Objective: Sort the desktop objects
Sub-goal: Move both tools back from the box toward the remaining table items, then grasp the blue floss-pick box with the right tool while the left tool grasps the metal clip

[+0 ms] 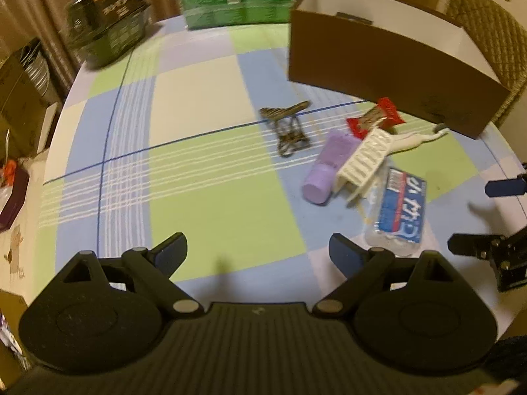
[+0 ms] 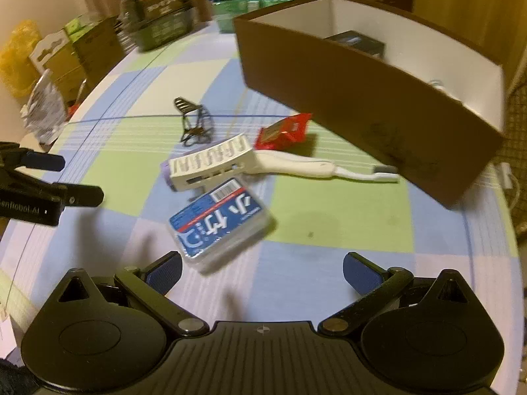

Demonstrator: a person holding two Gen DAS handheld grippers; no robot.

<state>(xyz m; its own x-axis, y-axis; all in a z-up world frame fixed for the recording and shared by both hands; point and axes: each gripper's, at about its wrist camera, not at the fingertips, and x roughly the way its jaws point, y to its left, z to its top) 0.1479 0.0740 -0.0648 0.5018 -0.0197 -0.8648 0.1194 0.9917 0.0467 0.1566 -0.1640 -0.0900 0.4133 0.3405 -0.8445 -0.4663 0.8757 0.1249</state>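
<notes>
Left wrist view: the left gripper (image 1: 258,251) hangs released, jaws wide apart and holding nothing, above a checked tablecloth (image 1: 204,177). Right of centre lies a loose cluster of things to sort: a dark wire hair clip (image 1: 287,124) farthest left, a red snack packet (image 1: 375,119) near the box, a lilac roll (image 1: 324,168) touching a white slotted brush (image 1: 362,161), and, nearest, a clear case with a blue label (image 1: 398,210). A brown cardboard box (image 1: 388,65), open-topped, stands at the far right. The other gripper's tips show at the right edge.

Right wrist view: the right gripper (image 2: 262,271) is also released and empty, jaws spread. The blue-labelled case (image 2: 219,222) lies just ahead, left of centre, close beside the white brush (image 2: 210,163), whose long handle runs right toward the box (image 2: 362,98). The box already holds a dark item.

The case looks the easiest pick: approach from its free near-right side, close across its narrow width, and lift before travelling so the brush is not dragged. Open cloth lies to the right; the box's near wall must be cleared from above. The table rim curves close at right.
</notes>
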